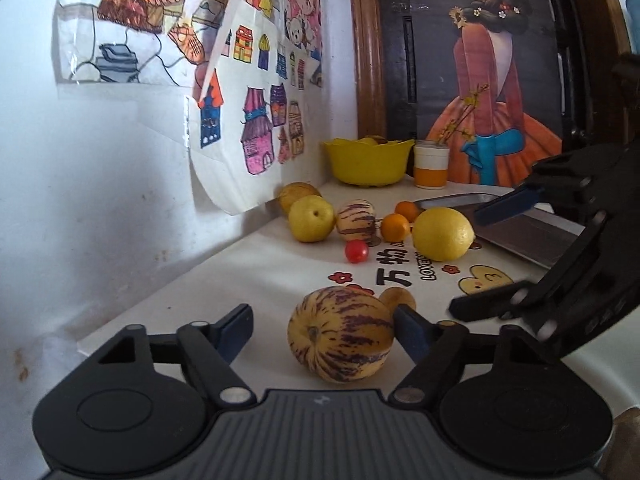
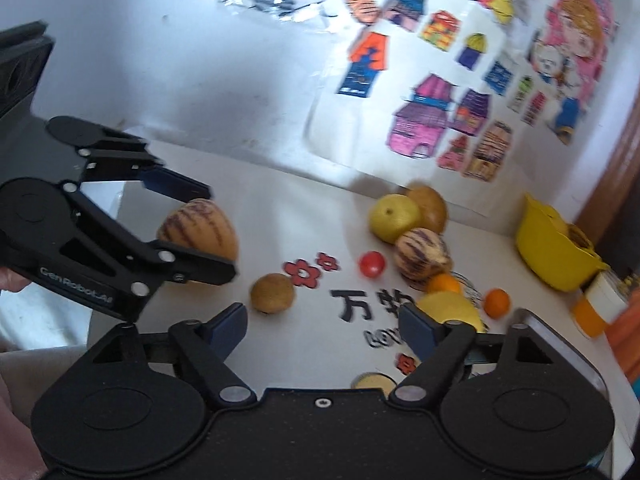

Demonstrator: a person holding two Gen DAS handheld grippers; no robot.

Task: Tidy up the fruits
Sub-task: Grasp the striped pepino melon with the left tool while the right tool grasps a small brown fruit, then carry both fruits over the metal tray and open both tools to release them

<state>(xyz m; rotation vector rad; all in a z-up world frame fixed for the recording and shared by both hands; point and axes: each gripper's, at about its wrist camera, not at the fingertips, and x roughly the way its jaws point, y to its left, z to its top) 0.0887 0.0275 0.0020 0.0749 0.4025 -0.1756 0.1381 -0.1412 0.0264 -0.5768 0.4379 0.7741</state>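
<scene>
My left gripper (image 1: 324, 330) is open around a striped yellow-purple melon (image 1: 340, 334) that rests on the white table (image 1: 240, 276); its right finger touches the melon, the left finger stands apart. The same melon (image 2: 198, 228) and left gripper (image 2: 208, 232) show in the right wrist view. My right gripper (image 2: 322, 326) is open and empty above the table, also seen at the right of the left wrist view (image 1: 496, 256). A small brown fruit (image 2: 272, 293) lies just ahead of it. A lemon (image 1: 442, 234), a second striped melon (image 1: 356, 220), a yellow pear (image 1: 311, 218), oranges (image 1: 395, 227) and a red tomato (image 1: 357, 251) lie farther back.
A yellow bowl (image 1: 368, 162) holding fruit stands at the back by the wall, next to a white-and-orange cup (image 1: 431, 169). A metal tray (image 1: 520, 224) lies at the right. Paper drawings (image 1: 256, 120) hang on the left wall over the table.
</scene>
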